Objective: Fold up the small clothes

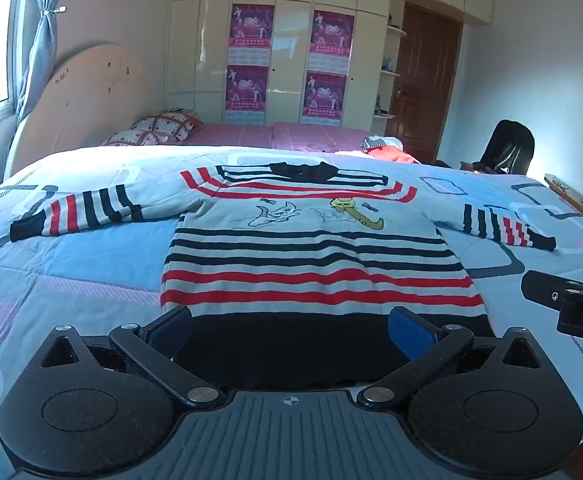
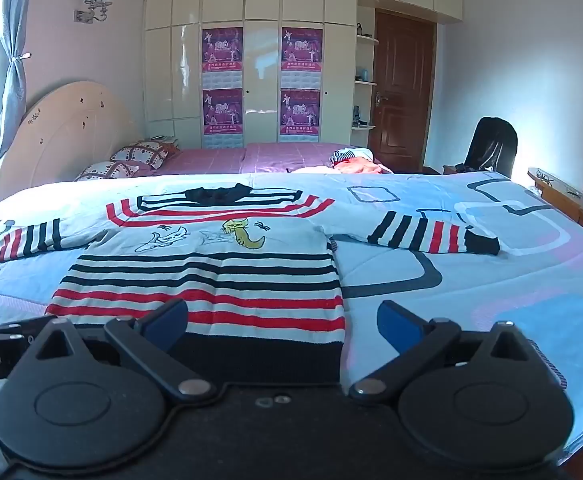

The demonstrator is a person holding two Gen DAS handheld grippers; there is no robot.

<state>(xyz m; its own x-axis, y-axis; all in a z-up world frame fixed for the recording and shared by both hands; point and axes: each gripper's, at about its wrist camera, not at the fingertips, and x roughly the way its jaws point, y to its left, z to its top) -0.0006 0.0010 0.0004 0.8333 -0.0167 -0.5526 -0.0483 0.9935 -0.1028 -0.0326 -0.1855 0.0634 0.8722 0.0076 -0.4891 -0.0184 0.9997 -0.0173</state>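
Tongs (image 1: 291,328) agape over flat ribbed-knit striped sweater (image 1: 315,256)

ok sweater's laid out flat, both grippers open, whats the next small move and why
Probably reach the left gripper out to the left sleeve and pinch its cuff to fold it inward. The sweater lies flat, unfolded, sleeves spread wide, and both the left and right gripper hover open at the hem, holding nothing.

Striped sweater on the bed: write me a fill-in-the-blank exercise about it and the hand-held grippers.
1. The striped sweater lies flat on the quilt with both sleeves spread ____.
2. The cat stitched on its chest in colour is ____.
3. The band along its bottom hem is ____.
4. The left hand-held gripper and the right hand-held gripper both have their jaws ____.

Missing words: outward; yellow; black; open
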